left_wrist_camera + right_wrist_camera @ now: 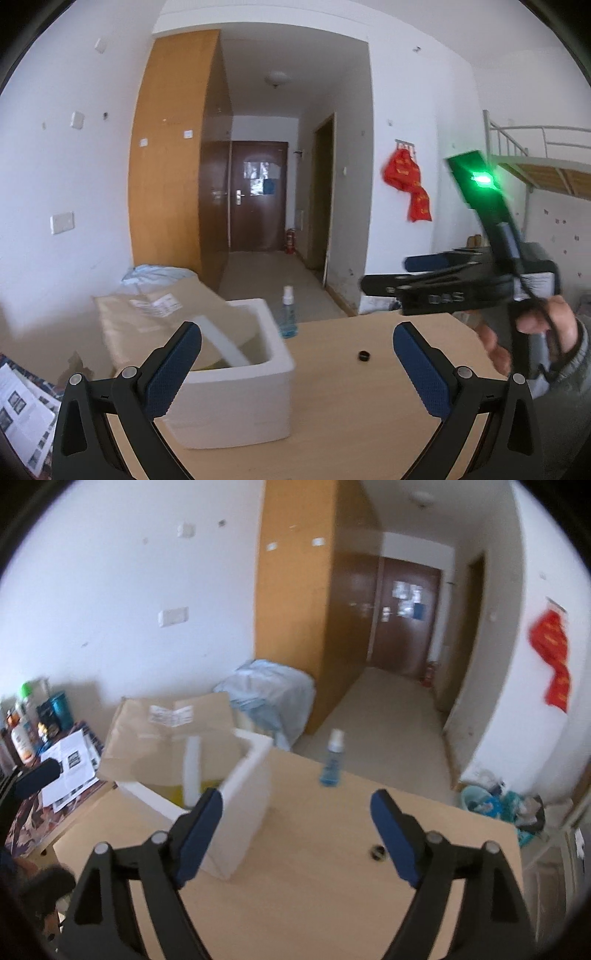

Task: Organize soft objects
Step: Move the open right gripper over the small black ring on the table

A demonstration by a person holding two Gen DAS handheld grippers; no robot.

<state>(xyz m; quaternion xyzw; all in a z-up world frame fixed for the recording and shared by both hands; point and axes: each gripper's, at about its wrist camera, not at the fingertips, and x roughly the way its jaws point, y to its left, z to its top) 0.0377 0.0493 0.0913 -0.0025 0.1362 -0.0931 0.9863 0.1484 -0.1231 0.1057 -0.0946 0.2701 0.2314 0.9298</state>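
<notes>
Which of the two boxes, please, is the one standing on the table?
The white foam box stands on the table, open-topped, near the spray bottle. The brown cardboard box sits behind it, off the table.

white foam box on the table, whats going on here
A person holds a two-finger gripper in each hand above a wooden table. Both the left gripper and the right gripper are open and empty. The white foam box sits at the table's left end, with something yellow inside. A blue spray bottle and a small black cap stand nearby.
</notes>
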